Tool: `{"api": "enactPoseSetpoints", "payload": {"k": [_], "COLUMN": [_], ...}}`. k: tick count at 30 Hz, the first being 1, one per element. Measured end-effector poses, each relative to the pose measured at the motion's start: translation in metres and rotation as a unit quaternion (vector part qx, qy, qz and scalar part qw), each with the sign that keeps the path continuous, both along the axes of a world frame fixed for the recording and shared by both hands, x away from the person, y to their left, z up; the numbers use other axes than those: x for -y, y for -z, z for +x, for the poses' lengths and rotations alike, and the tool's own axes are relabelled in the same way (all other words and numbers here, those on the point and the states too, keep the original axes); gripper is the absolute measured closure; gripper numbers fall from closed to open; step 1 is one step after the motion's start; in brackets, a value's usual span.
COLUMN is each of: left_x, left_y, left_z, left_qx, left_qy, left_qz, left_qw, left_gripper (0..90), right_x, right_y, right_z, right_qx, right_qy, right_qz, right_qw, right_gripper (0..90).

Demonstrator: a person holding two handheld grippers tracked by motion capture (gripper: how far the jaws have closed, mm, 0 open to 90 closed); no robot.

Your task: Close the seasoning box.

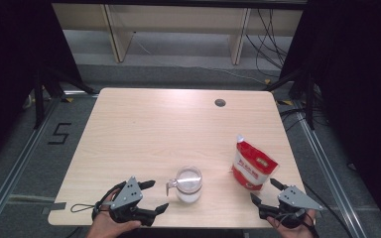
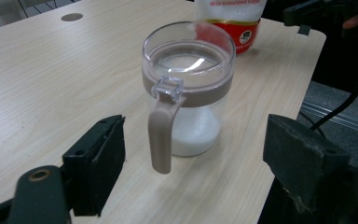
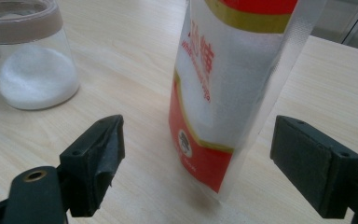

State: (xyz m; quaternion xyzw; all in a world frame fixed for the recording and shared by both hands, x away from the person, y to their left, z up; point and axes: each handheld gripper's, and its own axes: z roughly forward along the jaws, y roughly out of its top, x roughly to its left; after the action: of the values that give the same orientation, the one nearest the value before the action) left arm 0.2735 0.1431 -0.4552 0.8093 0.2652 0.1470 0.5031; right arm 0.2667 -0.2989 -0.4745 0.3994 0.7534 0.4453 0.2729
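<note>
While both claws sit wide open, holding nothing:
left gripper (image 1: 155, 195): sugar jar (image 1: 188, 184) just ahead, handle (image 2: 161, 135) facing it, handy for grabbing
right gripper (image 1: 264, 191): sugar pouch (image 1: 252, 167) upright just ahead, top probably cut open
table (image 1: 144, 129): both sit here

"white granulated sugar" on pouch (image 2: 231, 18)

High view overhead, tool views low (close), sharing jar (image 2: 186, 88)
</note>
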Motion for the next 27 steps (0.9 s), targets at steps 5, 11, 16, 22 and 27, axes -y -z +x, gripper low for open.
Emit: {"api": "enactPoseSetpoints", "payload": {"k": [5,11,16,22,27], "left_x": [-0.011,-0.021,-0.022,-0.019,-0.017], "left_y": [0.007,0.014,0.018,0.024,0.027], "left_z": [0.001,0.002,-0.002,-0.007,-0.011], "left_qx": [0.003,0.003,0.004,0.003,-0.010], "left_qy": [-0.014,-0.023,-0.020,-0.015,-0.017], "left_qz": [0.001,0.017,0.016,0.030,0.029], "left_qw": [0.9999,0.9996,0.9997,0.9994,0.9994], "left_gripper": [16.4,16.4,16.4,16.4,16.4], "right_x": [0.000,0.000,0.000,0.000,-0.002], "right_y": [0.000,0.000,-0.001,0.000,0.000], "right_z": [-0.001,-0.003,-0.005,-0.008,-0.012], "right_qx": [0.007,0.010,0.008,0.007,-0.001], "right_qy": [-0.005,-0.007,-0.003,-0.006,0.002], "right_qz": [-0.002,-0.004,0.000,-0.003,0.006], "right_qw": [1.0000,0.9999,1.0000,1.0000,1.0000], "right_gripper": [18.4,18.3,18.3,18.2,18.2]}}
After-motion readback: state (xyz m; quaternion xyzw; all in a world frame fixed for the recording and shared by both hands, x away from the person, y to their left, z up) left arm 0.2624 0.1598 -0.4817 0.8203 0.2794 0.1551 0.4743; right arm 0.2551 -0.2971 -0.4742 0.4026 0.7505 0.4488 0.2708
